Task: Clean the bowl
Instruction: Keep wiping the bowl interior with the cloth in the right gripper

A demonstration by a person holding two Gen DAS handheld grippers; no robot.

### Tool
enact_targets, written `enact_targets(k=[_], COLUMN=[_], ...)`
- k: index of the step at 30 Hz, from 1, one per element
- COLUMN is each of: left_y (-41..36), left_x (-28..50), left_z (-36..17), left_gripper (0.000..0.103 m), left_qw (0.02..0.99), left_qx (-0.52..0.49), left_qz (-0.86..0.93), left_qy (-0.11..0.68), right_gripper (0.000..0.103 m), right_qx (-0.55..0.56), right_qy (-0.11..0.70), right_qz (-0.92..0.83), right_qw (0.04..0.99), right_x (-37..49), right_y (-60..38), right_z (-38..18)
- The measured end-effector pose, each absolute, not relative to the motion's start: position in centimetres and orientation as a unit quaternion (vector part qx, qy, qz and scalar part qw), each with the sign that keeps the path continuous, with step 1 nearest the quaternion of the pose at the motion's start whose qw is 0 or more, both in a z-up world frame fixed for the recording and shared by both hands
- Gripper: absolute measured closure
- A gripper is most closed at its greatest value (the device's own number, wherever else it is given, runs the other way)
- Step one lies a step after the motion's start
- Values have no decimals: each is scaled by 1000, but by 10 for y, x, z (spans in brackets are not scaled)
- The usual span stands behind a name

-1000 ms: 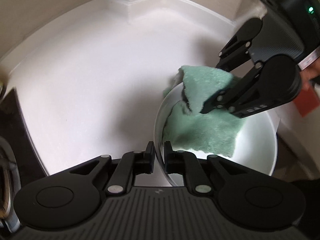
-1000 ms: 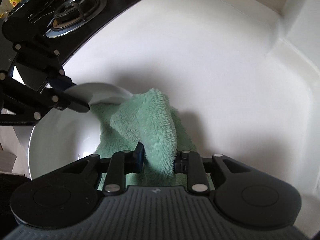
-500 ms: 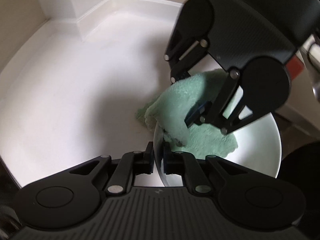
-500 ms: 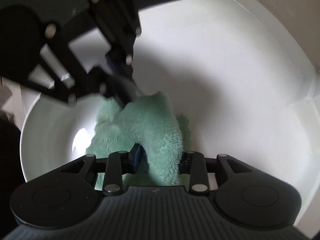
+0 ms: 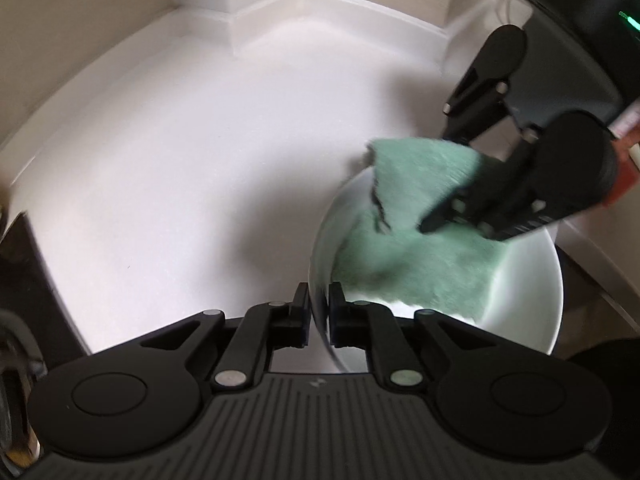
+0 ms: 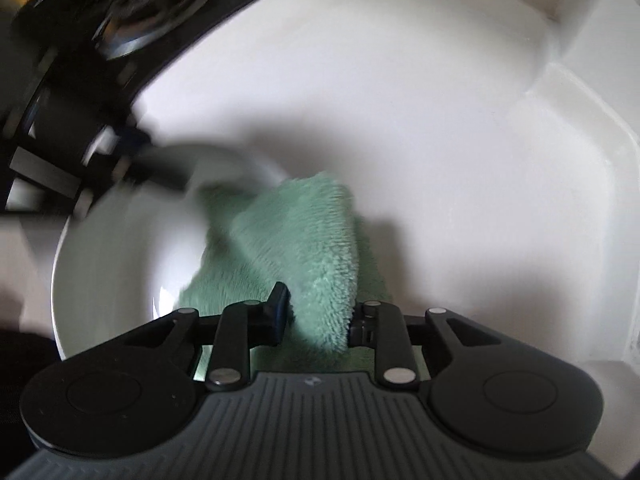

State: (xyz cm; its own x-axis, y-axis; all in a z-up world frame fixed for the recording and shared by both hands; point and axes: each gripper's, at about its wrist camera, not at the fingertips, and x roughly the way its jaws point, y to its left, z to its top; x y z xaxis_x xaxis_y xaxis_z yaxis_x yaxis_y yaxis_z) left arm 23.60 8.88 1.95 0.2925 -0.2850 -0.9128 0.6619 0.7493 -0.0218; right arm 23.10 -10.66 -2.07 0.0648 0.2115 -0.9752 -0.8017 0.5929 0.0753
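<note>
White countertop (image 5: 168, 168), raised back ledge (image 5: 320, 4); black gas stove (image 6: 132, 28) at far left, blurred.

Bowl (image 5: 532, 304) glossy white ceramic; cloth (image 6: 296, 248) fluffy green terry; counter (image 5: 200, 160) smooth white.

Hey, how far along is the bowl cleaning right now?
Mid-wipe. Done: the left tongs grip the white bowl by its rim, and the green cloth is inside it. In hand: the right tongs hold the cloth bunched against the bowl's inside. Left: finishing the wipe, taking the cloth out and releasing the bowl.
</note>
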Motion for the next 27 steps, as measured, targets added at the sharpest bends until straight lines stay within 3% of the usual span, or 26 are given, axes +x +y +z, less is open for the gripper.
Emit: enact_targets(k=[4, 8, 14, 20, 27], left_y=[65, 45, 47, 70, 67], left_x=[242, 249, 254, 231, 242], left_z=[17, 12, 11, 15, 2], left_gripper=[96, 97, 96, 89, 94], left_qw=[761, 750, 763, 806, 792], left_qx=[222, 247, 204, 123, 175], left_qz=[-338, -364, -355, -279, -287], left_qy=[507, 494, 499, 508, 509], right_gripper=[78, 76, 77, 80, 81], right_qx=[-304, -369, -316, -233, -239], right_qy=[579, 522, 512, 544, 566], right_qz=[395, 430, 447, 382, 353], right_qw=[645, 637, 662, 710, 706], right_x=[236, 244, 267, 280, 248], right_y=[-100, -82, -69, -89, -112], right_z=[-21, -20, -20, -21, -24])
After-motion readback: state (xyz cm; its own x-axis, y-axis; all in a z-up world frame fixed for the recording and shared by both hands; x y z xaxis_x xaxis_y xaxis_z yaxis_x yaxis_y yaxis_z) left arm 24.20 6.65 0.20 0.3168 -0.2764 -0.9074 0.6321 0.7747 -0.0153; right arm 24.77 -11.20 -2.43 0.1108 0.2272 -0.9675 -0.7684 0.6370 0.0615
